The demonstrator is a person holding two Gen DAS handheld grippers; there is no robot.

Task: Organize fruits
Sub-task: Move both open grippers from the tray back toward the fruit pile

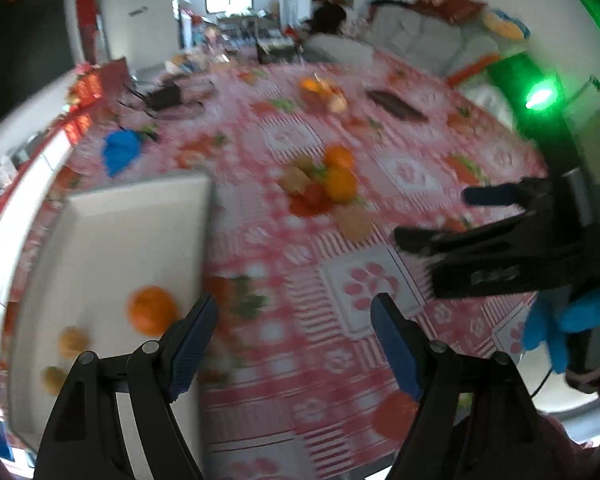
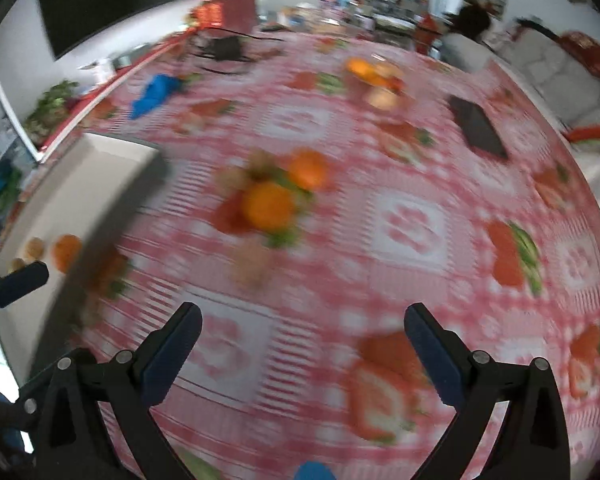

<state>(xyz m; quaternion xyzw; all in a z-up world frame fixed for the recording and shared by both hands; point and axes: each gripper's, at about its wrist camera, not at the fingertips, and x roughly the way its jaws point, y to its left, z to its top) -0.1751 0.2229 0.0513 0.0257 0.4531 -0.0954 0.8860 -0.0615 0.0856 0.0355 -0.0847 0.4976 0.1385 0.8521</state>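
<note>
A white tray (image 1: 112,240) lies at the left on the table and holds an orange (image 1: 152,316) and two small brownish fruits (image 1: 73,342). My left gripper (image 1: 294,340) hovers open just right of the tray, nothing between its fingers. Farther out on the cloth sits a loose cluster of two oranges (image 1: 340,184) and brownish fruits (image 1: 354,222). In the right wrist view my right gripper (image 2: 304,356) is open and empty, short of the nearest orange (image 2: 268,204) and a brownish fruit (image 2: 254,264). The tray (image 2: 92,184) shows at the left. The right gripper (image 1: 432,216) also appears at the right edge.
A red-and-white patterned tablecloth (image 2: 412,220) covers the table. At the far side are a pile of more fruit (image 2: 372,76), a flat dark object (image 2: 478,126) and a blue cloth (image 2: 156,92). A blue-gloved hand (image 1: 572,328) holds the right gripper. Both views are motion-blurred.
</note>
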